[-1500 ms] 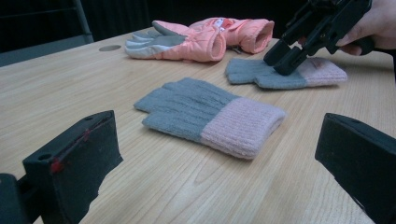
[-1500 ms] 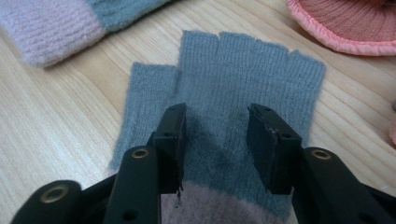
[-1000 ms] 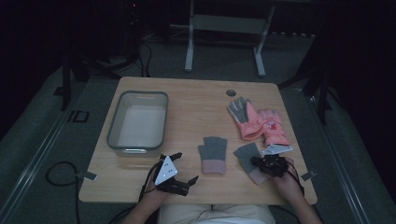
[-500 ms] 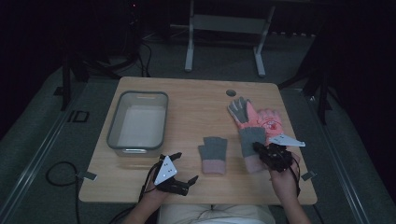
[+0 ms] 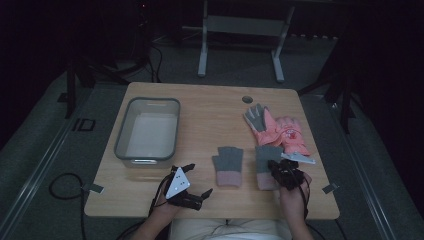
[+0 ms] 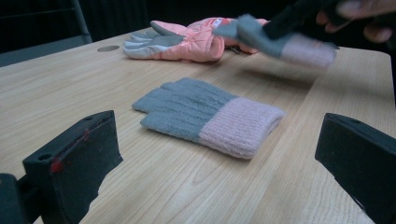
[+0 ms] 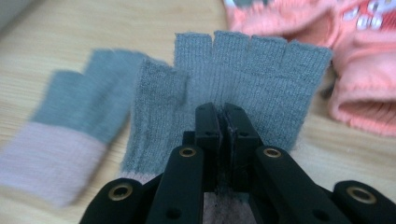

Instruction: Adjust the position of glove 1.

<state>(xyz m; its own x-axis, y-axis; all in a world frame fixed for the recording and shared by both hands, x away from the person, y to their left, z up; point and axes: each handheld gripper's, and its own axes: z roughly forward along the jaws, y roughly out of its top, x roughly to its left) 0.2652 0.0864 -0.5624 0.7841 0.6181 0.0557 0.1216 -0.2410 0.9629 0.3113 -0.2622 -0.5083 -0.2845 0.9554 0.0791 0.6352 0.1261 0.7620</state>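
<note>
Pinching grey knit glove at pink cuff, right gripper jaws pressed together; glove fingers point away, long axis front-to-back.

The held fingerless glove is grey knit with a pale pink ribbed cuff. It is pinched near the cuff and raised off the wooden tabletop, its short finger stubs spread flat and pointing away toward the far side. In the high view this glove sits just right of its mate and close beside the pink ski gloves. From the left gripper view it hangs tilted above the table.
</note>
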